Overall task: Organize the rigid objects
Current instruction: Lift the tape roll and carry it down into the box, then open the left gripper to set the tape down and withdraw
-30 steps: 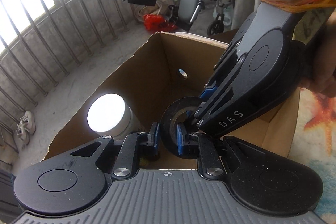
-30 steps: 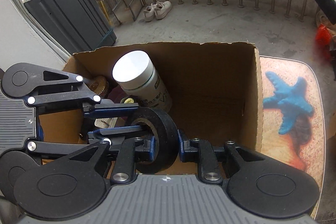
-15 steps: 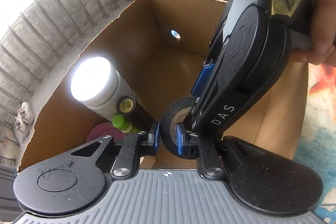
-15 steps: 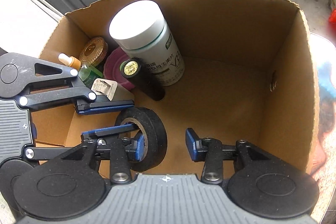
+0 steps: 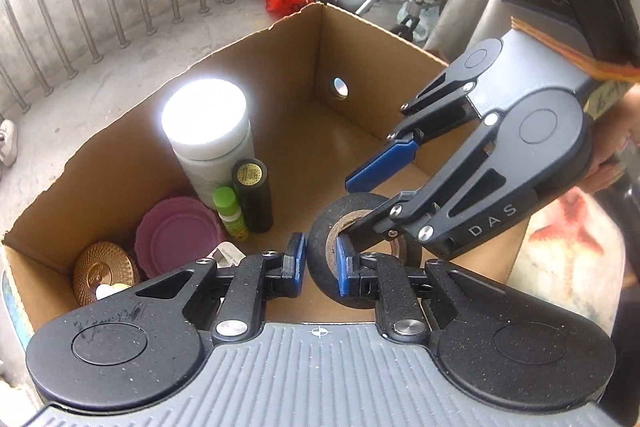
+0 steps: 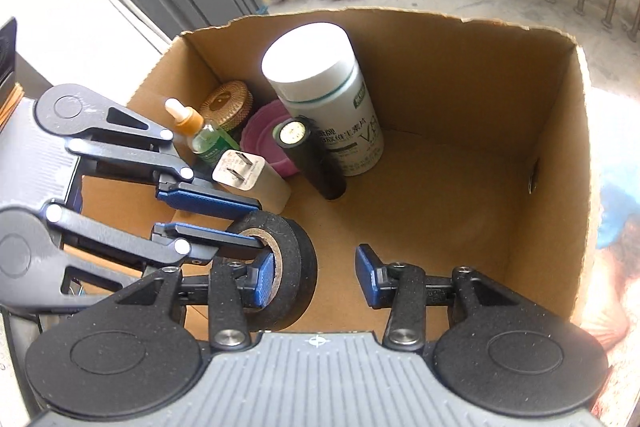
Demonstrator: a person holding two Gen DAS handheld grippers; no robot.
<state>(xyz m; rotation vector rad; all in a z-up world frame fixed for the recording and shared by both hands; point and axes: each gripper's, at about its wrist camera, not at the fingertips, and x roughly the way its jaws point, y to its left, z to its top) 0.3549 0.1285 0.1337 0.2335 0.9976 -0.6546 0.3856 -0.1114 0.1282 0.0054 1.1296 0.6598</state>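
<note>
Item: black ring-shaped roll of tape [image 5: 352, 251], hung low inside the brown cardboard box [image 5: 280, 43], clear of the white-lidded bottle [image 6: 320, 87]; left gripper [image 5: 320, 265] clenched on its wall, right gripper [image 6: 316, 277] just released, jaws spread, handover apparently done

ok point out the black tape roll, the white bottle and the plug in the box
black tape roll [image 6: 298, 267], right wrist view, on its outer black band
white bottle [image 6: 308, 57], right wrist view, on its flat white cap
plug [image 6: 256, 181], right wrist view, on its white body below the prongs
</note>
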